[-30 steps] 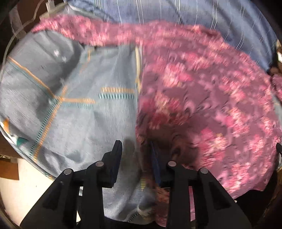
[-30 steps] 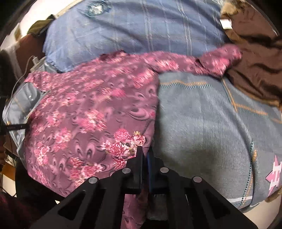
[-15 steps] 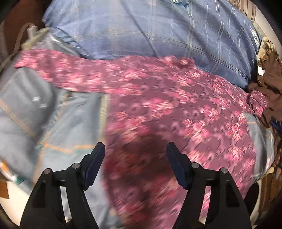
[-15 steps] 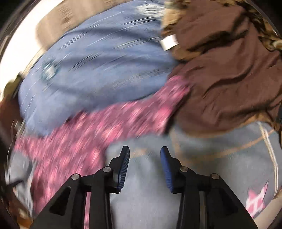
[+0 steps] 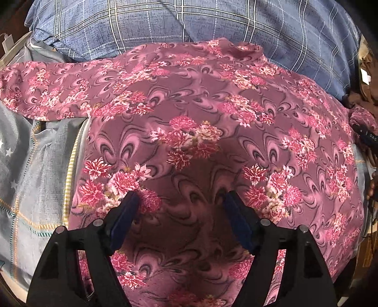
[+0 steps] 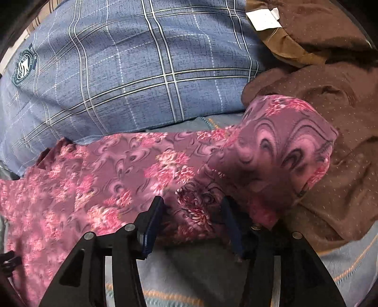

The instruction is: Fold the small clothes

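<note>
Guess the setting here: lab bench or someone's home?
Likely a home bedroom, on a bed. A blue plaid pillow lies behind the pink floral garment, which is spread over a grey bedsheet, with brown clothing heaped alongside.

Your count: five kinds of thing, one or two of each.

You have one floral garment (image 5: 212, 132), one blue plaid pillow (image 6: 132, 70), one brown cloth (image 6: 330, 94) with one white tag (image 6: 262, 20), one grey-blue bedsheet (image 5: 35, 177) underneath, and two hand-held grippers: the left hand-held gripper (image 5: 180, 210), the right hand-held gripper (image 6: 192, 218).
</note>
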Motion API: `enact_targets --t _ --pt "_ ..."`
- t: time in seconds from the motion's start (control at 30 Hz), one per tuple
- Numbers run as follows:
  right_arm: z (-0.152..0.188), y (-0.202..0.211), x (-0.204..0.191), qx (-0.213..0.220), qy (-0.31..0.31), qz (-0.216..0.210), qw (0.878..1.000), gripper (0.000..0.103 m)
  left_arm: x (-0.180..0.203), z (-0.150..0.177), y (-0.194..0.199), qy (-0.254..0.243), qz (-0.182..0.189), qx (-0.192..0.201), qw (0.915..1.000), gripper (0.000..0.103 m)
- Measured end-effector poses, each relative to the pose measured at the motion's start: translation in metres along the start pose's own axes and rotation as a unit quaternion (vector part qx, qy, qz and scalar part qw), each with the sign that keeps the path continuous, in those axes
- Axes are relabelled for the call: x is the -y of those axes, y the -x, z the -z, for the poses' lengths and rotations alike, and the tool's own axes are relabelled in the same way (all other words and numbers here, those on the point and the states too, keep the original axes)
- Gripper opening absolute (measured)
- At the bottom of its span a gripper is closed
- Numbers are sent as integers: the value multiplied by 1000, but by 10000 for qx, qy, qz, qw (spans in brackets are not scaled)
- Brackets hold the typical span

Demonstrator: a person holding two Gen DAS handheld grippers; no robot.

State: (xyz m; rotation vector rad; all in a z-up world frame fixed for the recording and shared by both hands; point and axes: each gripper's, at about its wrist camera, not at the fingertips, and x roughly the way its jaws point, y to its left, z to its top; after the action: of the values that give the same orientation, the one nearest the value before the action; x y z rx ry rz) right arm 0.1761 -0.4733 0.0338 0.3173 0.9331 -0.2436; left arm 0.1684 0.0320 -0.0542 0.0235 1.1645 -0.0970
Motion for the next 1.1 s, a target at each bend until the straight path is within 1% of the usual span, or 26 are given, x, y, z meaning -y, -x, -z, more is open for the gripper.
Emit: enact_targets --t 0.03,0.1,0.17,0.23,0.3,0.37,0.4,0.43,0.47,0.53,0.57,0.67,0.77,0.83,0.9,0.93,0.97,1.1 --pt "0 0 3 2 -53 52 10000 31 -1 0 0 -5 18 11 10000 78" --pt "-2 7 11 37 -258 -137 9996 6 -1 -1 -1 -40 20 34 10000 80" --pt "-2 20 15 134 -392 -321 9986 6 -2 -1 0 -73 28 65 9999 81" --pt "-4 38 8 264 -392 -494 9977 6 -1 -2 -1 -88 47 89 9999 81" --pt "-5 54 -5 347 -381 -786 9956 6 -1 -1 -1 -86 80 102 9999 81" --pt "-7 69 -31 375 -338 -1214 9913 6 -3 1 0 -50 157 85 9998 81" --pt "-8 73 -42 361 -304 -1353 9897 6 -5 1 2 -18 228 68 9997 81" --pt "-8 76 -59 330 -241 -1565 9868 6 -7 2 3 10 288 54 9996 81" --pt "-8 77 -72 303 -210 -1714 9845 6 -12 4 6 71 425 11 9991 81" --pt "-8 73 -106 187 -200 -2087 9776 6 -21 6 10 179 594 -33 9981 81" --pt "-8 69 -127 109 -209 -2316 9725 6 -26 7 13 234 628 -25 9977 81" --pt "-5 58 -179 -104 -202 -2821 9591 6 -44 11 22 365 631 69 9973 81" --pt "-1 45 -233 -290 -132 -3187 9473 6 -61 13 28 521 713 100 9960 81" --pt "1 38 -269 -434 -81 -3407 9391 6 -72 16 31 631 800 111 9947 81" --pt "5 34 -299 -553 37 -3531 9340 6 -82 19 37 707 843 160 9938 81" --pt "7 33 -312 -599 96 -3582 9317 6 -86 21 40 732 833 196 9936 81" --pt "9 29 -332 -675 180 -3692 9267 6 -89 22 41 743 825 217 9936 81" --pt "16 22 -385 -857 452 -3904 9156 6 -105 28 47 848 811 252 9928 81"
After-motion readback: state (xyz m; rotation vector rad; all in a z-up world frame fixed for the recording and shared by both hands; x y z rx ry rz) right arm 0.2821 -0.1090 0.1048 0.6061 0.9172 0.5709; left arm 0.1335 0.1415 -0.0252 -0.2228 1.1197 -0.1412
